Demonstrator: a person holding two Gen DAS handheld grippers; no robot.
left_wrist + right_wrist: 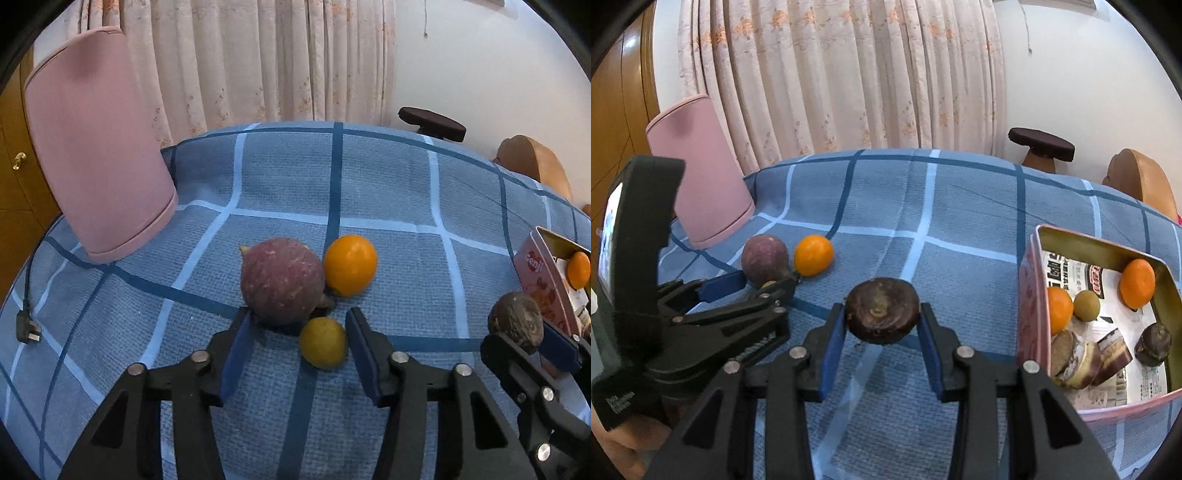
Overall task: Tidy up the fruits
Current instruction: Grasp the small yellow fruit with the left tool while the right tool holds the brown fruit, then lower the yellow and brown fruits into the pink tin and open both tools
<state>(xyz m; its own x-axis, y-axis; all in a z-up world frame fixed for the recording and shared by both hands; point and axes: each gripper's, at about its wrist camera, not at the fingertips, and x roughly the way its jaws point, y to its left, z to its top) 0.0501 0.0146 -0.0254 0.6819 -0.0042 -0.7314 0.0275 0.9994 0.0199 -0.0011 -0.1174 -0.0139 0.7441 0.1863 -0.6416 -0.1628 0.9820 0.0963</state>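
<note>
My left gripper (297, 325) is open around a small yellow-green fruit (323, 342) on the blue checked cloth. A large purple fruit (282, 280) touches its left finger, and an orange (351, 270) lies just behind. My right gripper (882, 319) is shut on a dark brown round fruit (882, 311) and holds it above the cloth, left of a pink tin box (1032, 295). The box holds two oranges (1137, 283), a small green fruit (1086, 305), a dark fruit (1153, 343) and wrapped cakes. The right gripper with its fruit also shows in the left wrist view (517, 325).
A pink lamp shade (96, 147) lies on the cloth at the far left, with a black plug (27, 328) near the left edge. A curtain hangs behind the table. A dark stool (1041, 146) and a tan chair back (1141, 177) stand behind on the right.
</note>
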